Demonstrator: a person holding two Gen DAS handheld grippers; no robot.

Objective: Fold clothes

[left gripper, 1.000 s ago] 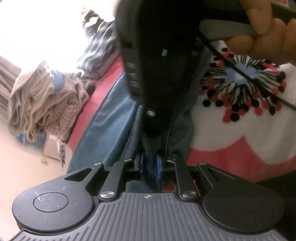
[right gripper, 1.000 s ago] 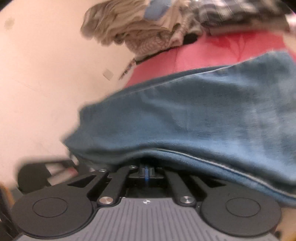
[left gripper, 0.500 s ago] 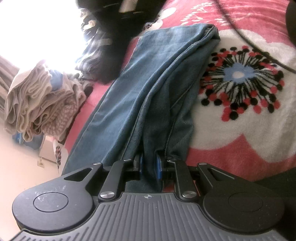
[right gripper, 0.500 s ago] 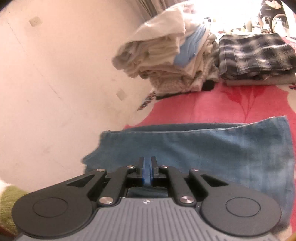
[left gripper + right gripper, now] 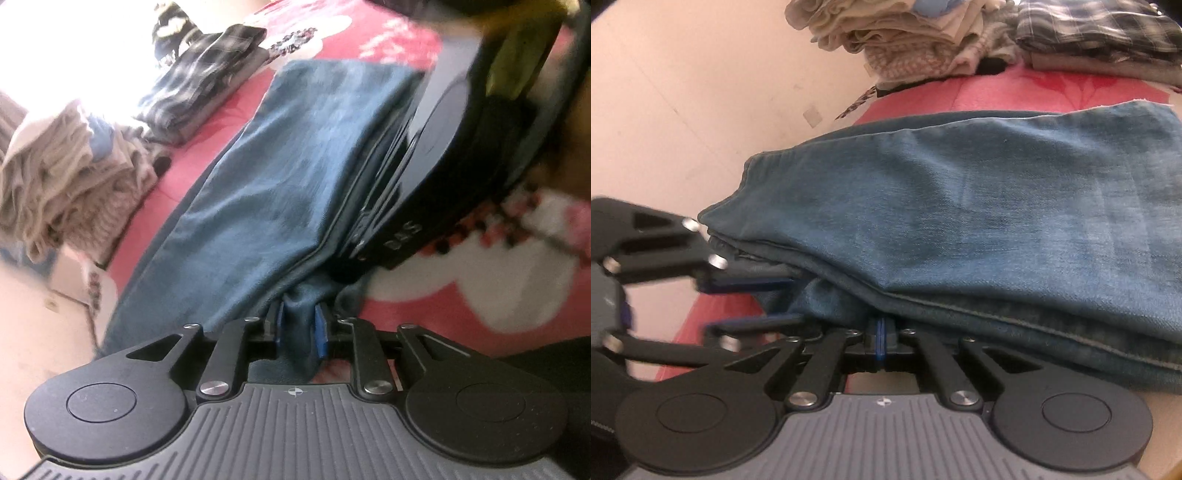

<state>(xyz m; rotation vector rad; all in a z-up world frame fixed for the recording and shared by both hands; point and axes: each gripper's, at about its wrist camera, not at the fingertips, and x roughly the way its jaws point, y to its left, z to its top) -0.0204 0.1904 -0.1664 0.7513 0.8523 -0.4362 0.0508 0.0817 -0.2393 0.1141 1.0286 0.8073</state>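
The folded blue denim jeans [image 5: 280,192] stretch lengthwise away from the left hand-held gripper [image 5: 300,326], whose opening jaws pinch their near end, while the right hand-held gripper [image 5: 881,334] sits fully closed beside them.

Pale wall [image 5: 683,92], glaring window light [image 5: 74,44]

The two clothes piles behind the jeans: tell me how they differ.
The beige pile is pale, mostly cream and tan with a light blue piece showing; the plaid pile is dark checked cloth over grey.
The beige pile is loose, rumpled and taller; the plaid pile lies flat with squared edges.
The beige pile sits nearer the wall; the plaid pile sits beside it, further in.
Both rest on the pink blanket.
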